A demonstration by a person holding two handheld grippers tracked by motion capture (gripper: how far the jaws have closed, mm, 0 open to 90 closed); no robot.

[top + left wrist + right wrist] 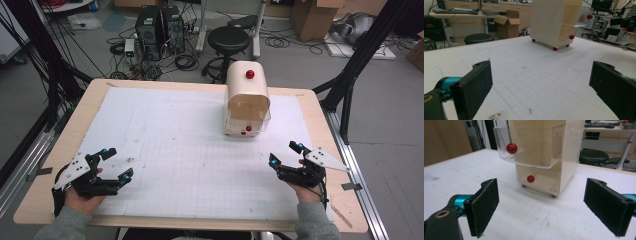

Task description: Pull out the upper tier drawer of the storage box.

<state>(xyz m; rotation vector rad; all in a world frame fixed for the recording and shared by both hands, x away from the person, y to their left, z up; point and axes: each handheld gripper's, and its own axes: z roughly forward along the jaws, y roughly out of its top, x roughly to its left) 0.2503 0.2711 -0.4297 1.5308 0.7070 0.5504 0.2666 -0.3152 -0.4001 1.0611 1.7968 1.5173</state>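
Left gripper (114,164): lower left of the high view, held in a hand (80,197), jaws spread wide, nothing between them. In its own view the two black pads stand far apart over bare white sheet.

Right gripper (285,153): lower right of the high view, held in the other hand (307,192), jaws equally wide, empty.

Cream drawer cabinet (247,97): upper centre-right of the high view, standing upright on the white gridded sheet (175,145) that covers the wooden table (45,170). Long axis vertical; rounded top bearing a red knob (250,74); drawer fronts face the bottom edge of the frame. It rests on small red feet (555,48).

Upper clear drawer (524,145): pulled partway out in the right gripper view, red knob (512,148) on its front; no contents visible through the plastic.

Lower drawer (537,180): pushed in, red knob (530,179); contents cannot be told.

Black stool (228,40): on the floor beyond the table.
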